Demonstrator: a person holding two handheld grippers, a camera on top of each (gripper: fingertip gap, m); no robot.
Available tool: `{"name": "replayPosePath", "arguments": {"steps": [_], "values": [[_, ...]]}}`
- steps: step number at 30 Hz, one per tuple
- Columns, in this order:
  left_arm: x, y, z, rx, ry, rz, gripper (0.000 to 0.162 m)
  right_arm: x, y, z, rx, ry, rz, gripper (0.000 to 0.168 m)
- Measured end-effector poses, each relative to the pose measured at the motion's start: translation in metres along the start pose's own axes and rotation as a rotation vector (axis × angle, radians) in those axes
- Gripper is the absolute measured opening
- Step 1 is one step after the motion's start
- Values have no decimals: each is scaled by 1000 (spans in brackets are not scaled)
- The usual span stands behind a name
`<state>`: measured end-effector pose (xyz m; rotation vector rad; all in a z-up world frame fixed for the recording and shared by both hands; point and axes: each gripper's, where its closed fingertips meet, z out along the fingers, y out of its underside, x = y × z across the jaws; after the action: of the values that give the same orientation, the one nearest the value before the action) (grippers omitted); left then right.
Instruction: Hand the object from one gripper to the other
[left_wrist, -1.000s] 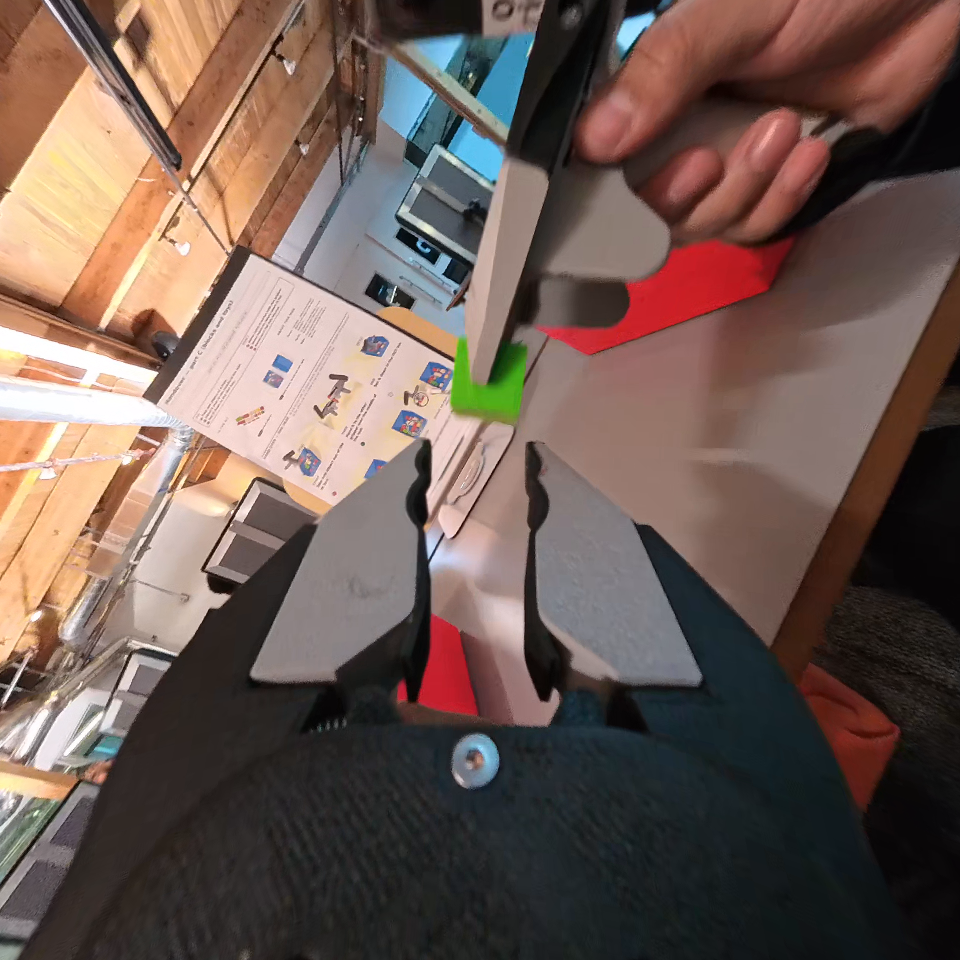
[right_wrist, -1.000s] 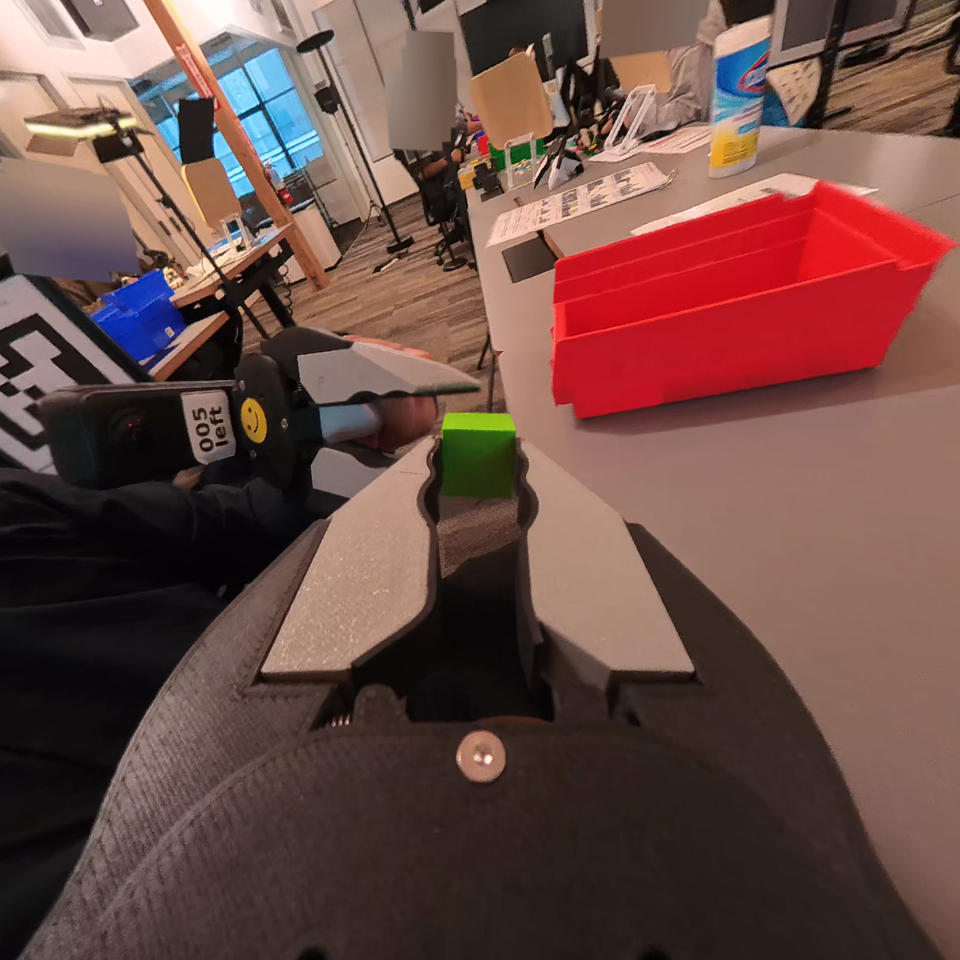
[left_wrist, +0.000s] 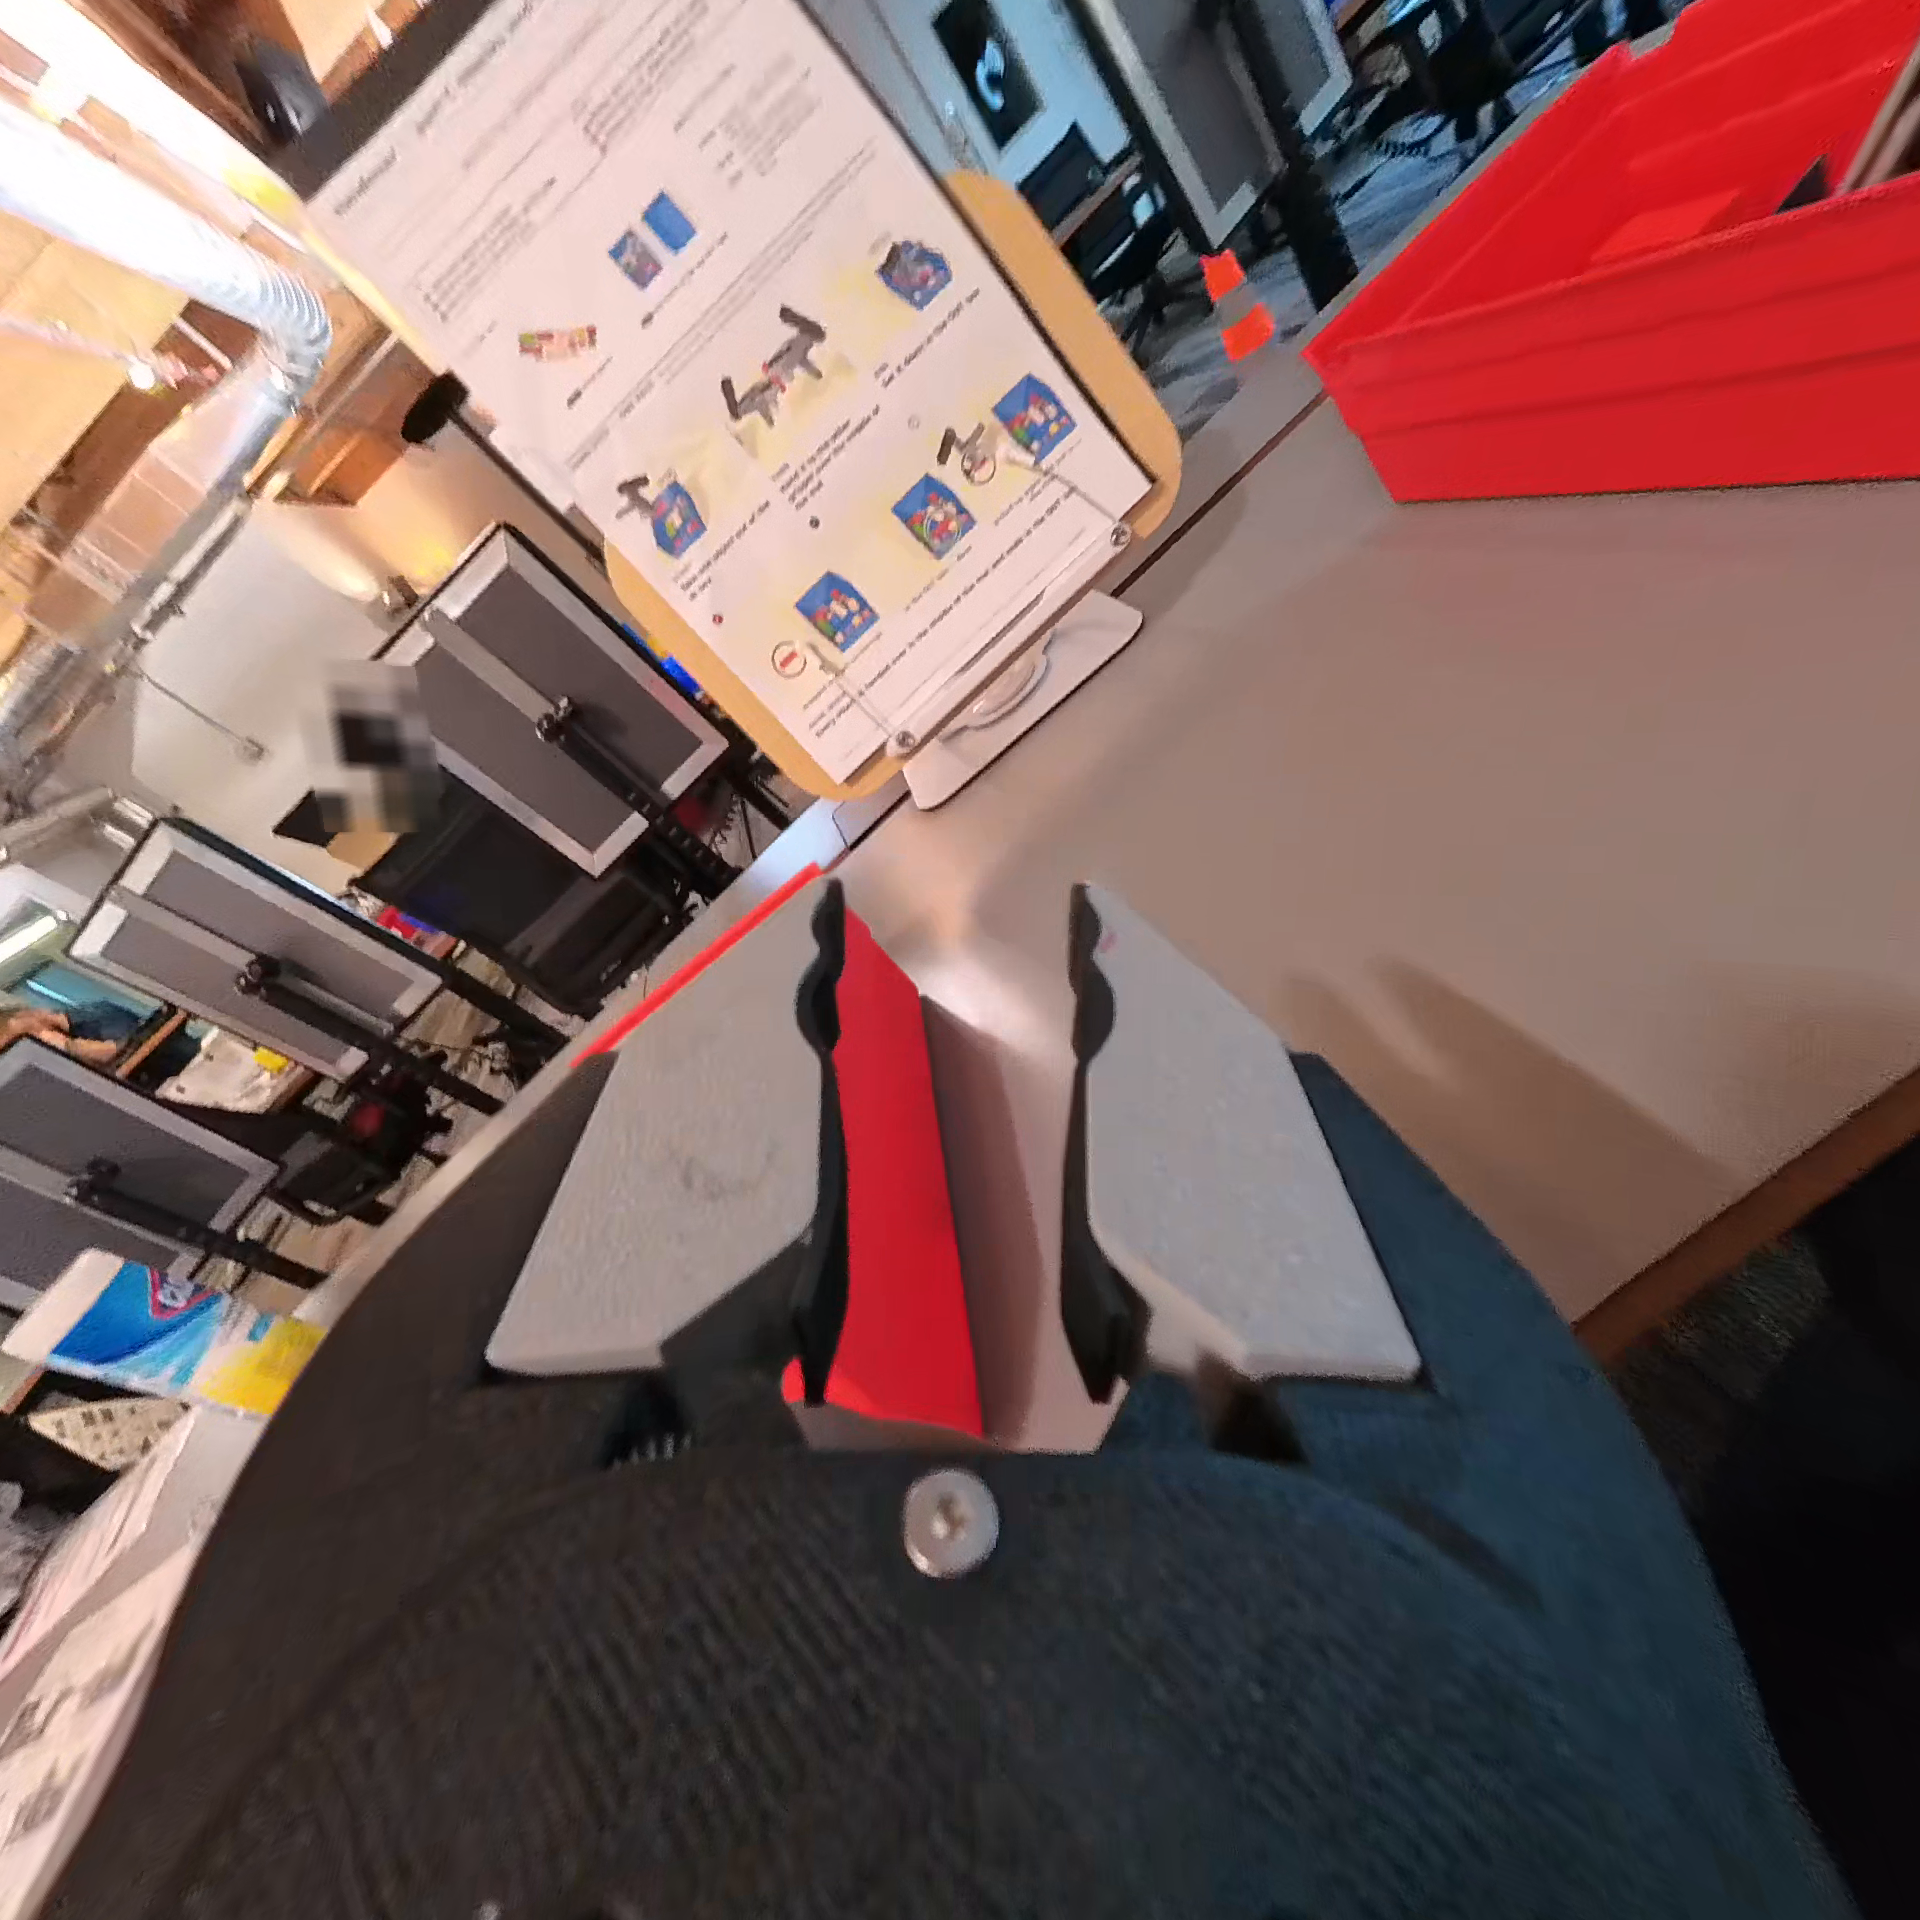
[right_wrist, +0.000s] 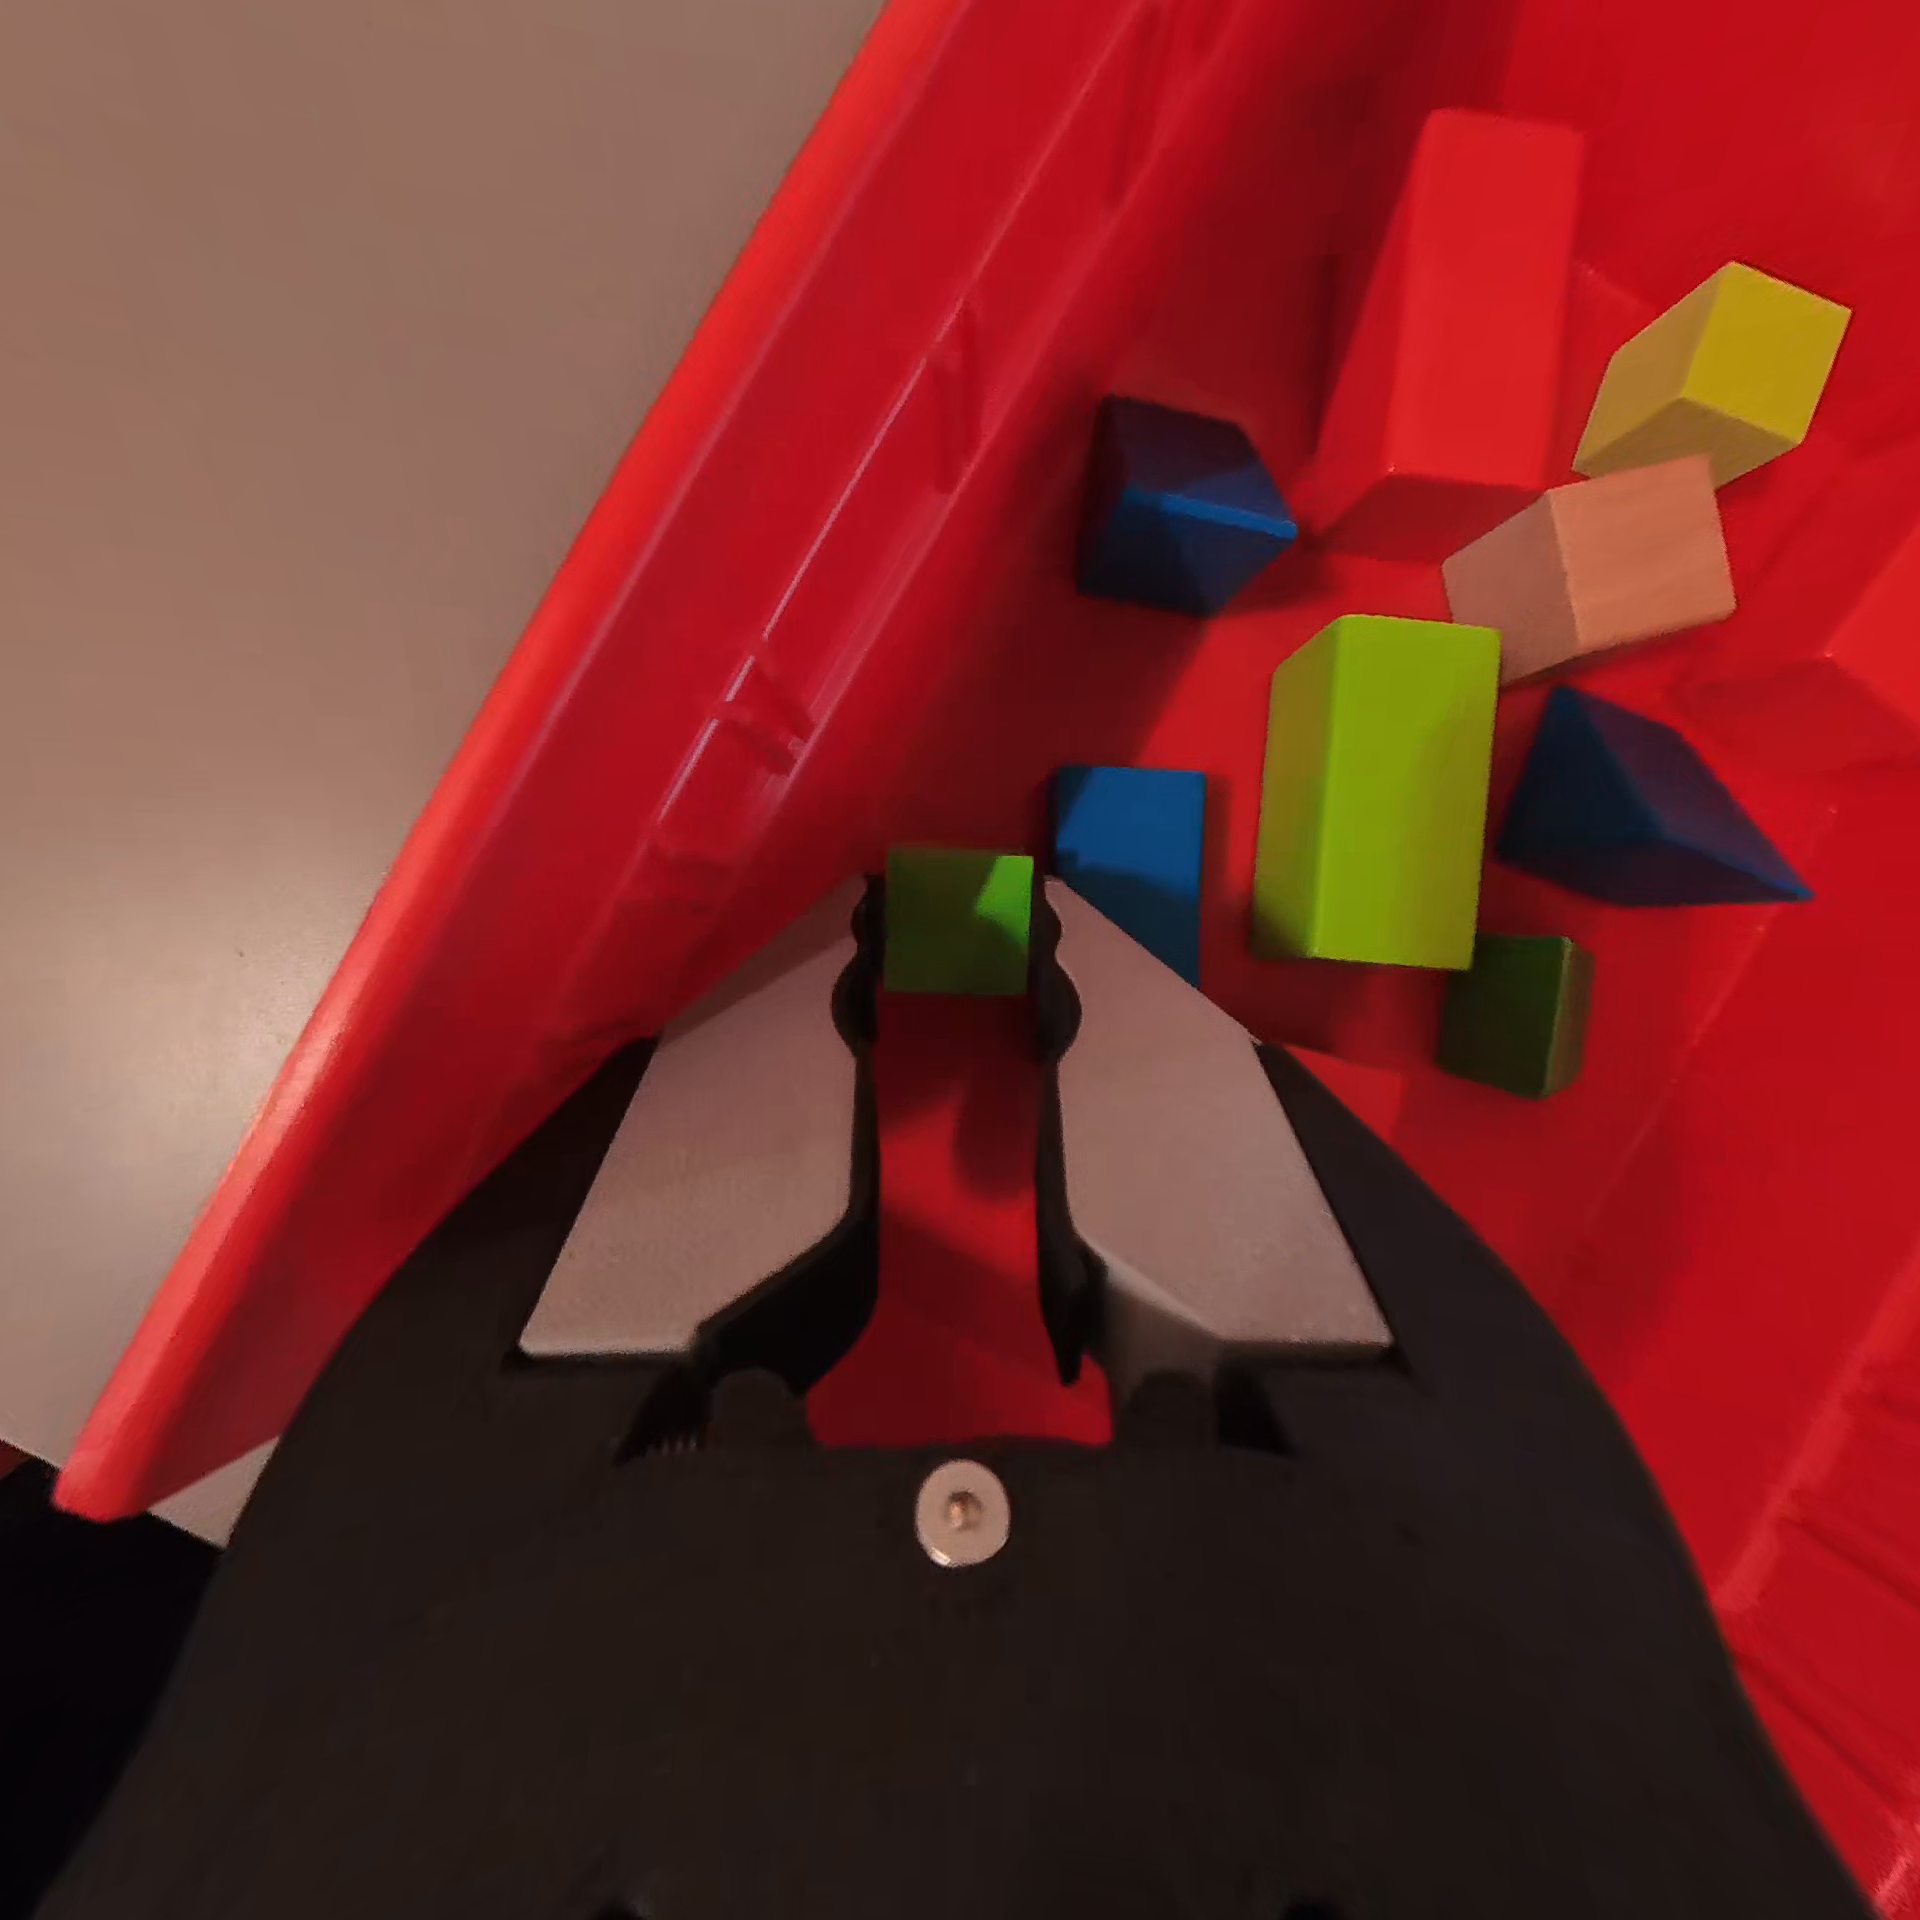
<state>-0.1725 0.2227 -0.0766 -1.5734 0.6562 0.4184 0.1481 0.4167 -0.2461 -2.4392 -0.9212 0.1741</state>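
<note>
Inside the red bin (right_wrist: 623, 831), its wall stands close on the left of the right gripper (right_wrist: 956, 914). A blue block (right_wrist: 1127, 852) and a tall lime block (right_wrist: 1371, 790) crowd its right; bare floor lies behind the fingertips.

The grey table (left_wrist: 1455, 779) ahead of the left gripper (left_wrist: 951, 935) is open up to the instruction board (left_wrist: 790, 416).

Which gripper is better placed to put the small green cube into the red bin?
Right. The right gripper is shut on the small green cube and is inside the red bin, beside the other blocks. The left gripper is open and empty, over the grey table.
</note>
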Motion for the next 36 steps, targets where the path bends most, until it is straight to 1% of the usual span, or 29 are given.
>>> {"name": "replayPosePath", "arguments": {"steps": [2,5,8,11,15,18,20,22,25,27,29,31,34,35,36], "values": [[-6,7,1,-23,4,-41,42,-4,-5,-6,34,-26,2,36],[-18,17,0,-50,0,-118,42,2,-14,-24,108,-7,21,39],[-42,33,-4,-91,-53,-171,42,10,-25,-52,211,21,38,40],[-66,54,-8,-135,-91,-248,42,5,-48,-95,414,-14,60,39],[-86,83,-8,-155,-82,-427,41,-20,-78,-158,715,-100,49,34],[-94,114,-4,-227,-80,-495,43,-42,-89,-190,852,-156,17,32],[-95,136,0,-292,-66,-528,49,-63,-92,-202,899,-222,-15,32],[-94,153,5,-337,-47,-564,53,-84,-96,-209,926,-302,-49,33],[-96,168,11,-349,-25,-618,53,-116,-105,-211,972,-426,-76,35],[-98,177,14,-352,-17,-649,53,-138,-111,-208,982,-525,-74,35],[-98,184,17,-351,-4,-685,53,-159,-114,-199,950,-622,-74,35],[-91,193,21,-373,32,-712,53,-170,-115,-186,902,-643,-84,36],[-61,195,30,-435,157,-693,52,-168,-118,-175,887,-576,-94,36],[-51,190,33,-439,187,-677,41,-167,-118,-175,884,-569,-98,35],[-45,183,36,-428,204,-657,27,-167,-118,-176,886,-568,-99,35]]}}
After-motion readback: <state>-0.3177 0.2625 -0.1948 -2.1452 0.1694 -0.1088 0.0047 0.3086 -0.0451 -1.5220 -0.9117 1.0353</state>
